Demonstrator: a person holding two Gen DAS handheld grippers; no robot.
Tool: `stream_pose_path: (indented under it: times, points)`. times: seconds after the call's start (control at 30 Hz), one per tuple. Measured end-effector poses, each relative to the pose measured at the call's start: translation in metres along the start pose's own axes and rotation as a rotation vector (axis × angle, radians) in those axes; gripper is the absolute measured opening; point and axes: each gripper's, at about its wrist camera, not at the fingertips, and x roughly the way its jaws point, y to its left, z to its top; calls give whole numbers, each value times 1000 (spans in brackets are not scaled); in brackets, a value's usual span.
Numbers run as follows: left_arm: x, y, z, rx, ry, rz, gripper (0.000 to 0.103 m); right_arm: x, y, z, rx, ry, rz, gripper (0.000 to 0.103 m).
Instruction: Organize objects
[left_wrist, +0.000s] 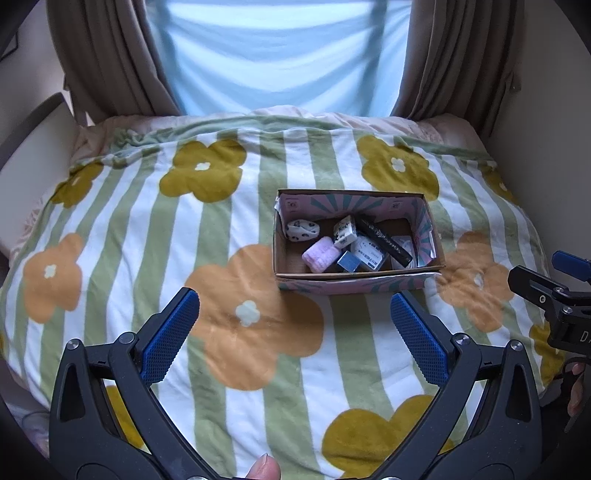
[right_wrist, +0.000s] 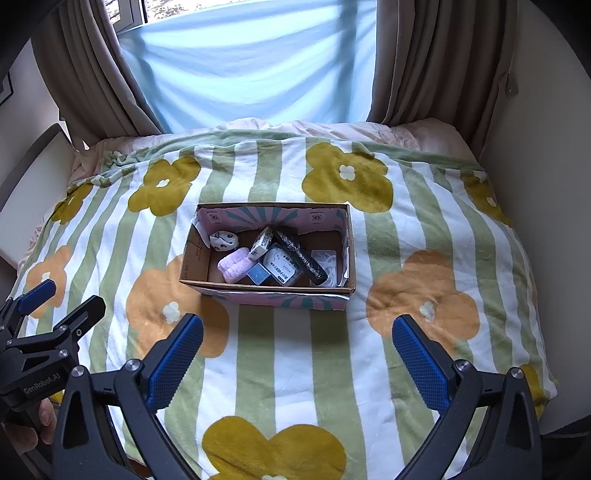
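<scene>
Box (right_wrist: 273, 291) beyond both gaping tongs (right_wrist: 297, 339)

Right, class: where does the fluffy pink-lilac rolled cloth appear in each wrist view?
Left wrist view: fluffy pink-lilac rolled cloth lies right of centre, in the box's front-left area.
Right wrist view: it lies left of centre, same spot.
Shared landmark: the open patterned cardboard box.

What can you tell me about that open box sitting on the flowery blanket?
The cardboard box is a shallow, lidless rectangle, plain brown inside with pink-and-teal sunburst print on its walls. It rests flat on the blanket, holding several small items, among them a pink fuzzy roll and a long black tube. Nothing grips it.
</scene>
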Motion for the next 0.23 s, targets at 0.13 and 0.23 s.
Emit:
stream_pose_path:
  times: [0.13,0.23]
  points:
    - [4,3,1,-24,6,-39,103,0,-1,2,1,3,-5,102]
    - [11,4,-1,-27,12,-37,103,4,-6,8,-2,16,-6,102]
